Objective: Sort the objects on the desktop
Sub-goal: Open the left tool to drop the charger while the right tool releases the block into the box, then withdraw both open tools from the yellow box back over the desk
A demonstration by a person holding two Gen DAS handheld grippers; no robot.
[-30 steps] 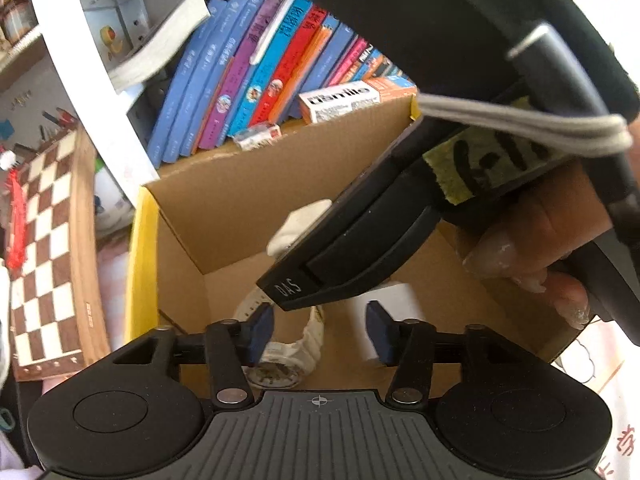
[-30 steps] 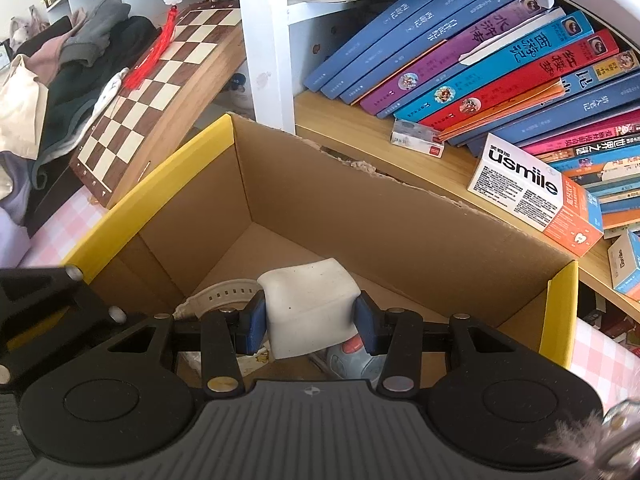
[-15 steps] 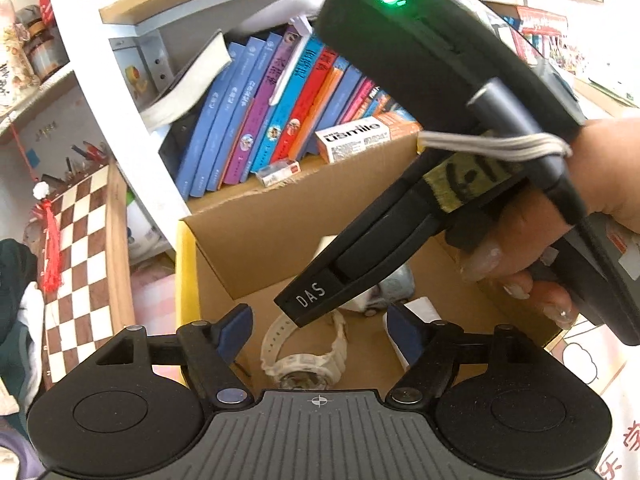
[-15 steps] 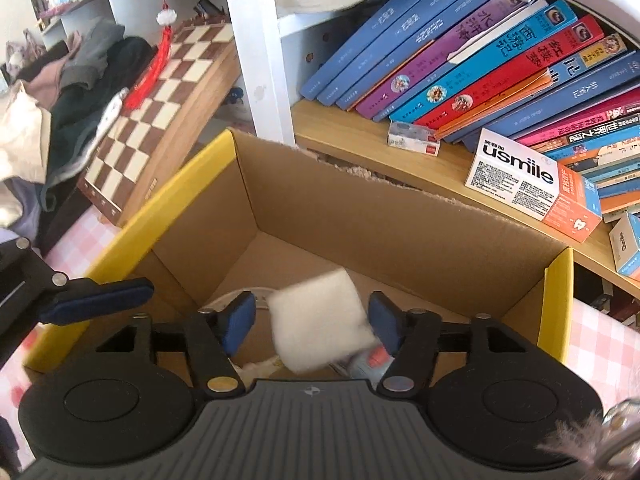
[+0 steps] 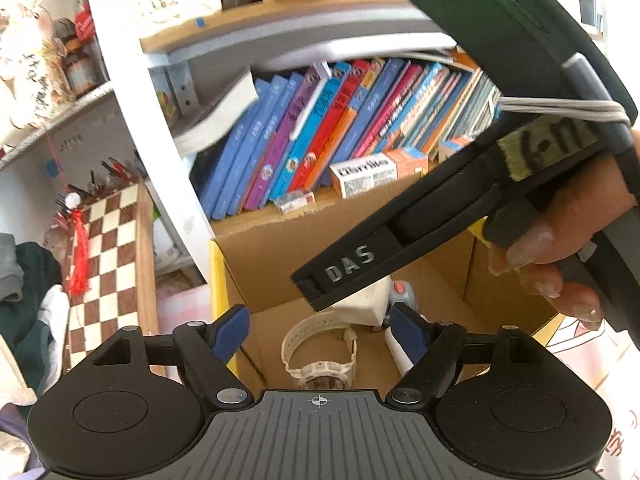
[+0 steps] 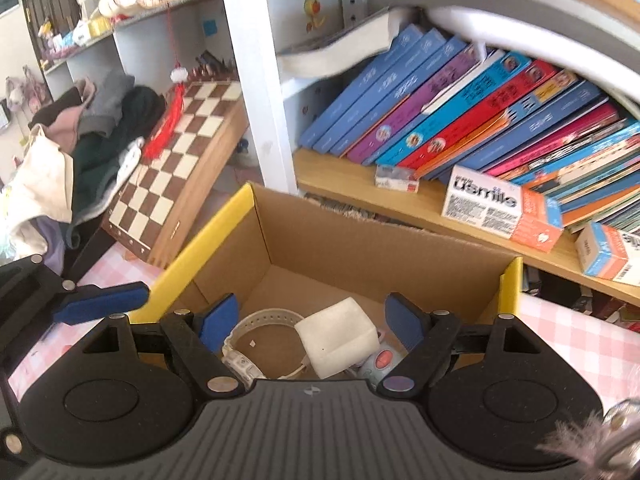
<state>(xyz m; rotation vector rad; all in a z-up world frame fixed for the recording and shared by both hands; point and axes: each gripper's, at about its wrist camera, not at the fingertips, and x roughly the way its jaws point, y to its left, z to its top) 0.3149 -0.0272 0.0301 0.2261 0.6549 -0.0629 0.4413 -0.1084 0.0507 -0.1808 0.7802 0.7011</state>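
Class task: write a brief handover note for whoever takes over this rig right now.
Left gripper: open, empty, above the box.
Right gripper: open, empty, above the box too.
In the box: white block, white watch, a small grey item with a red spot.
Done: block lies in the box, no longer gripped.
Left: no other loose desk items show in either view; look around before the next pick.

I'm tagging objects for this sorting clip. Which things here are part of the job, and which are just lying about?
Part of the job:
cardboard box
white block, in the box
white watch, in the box
small grey gadget, in the box
left tool, open
right tool, open

Just lying about:
books
chessboard
usmile carton
clothes pile
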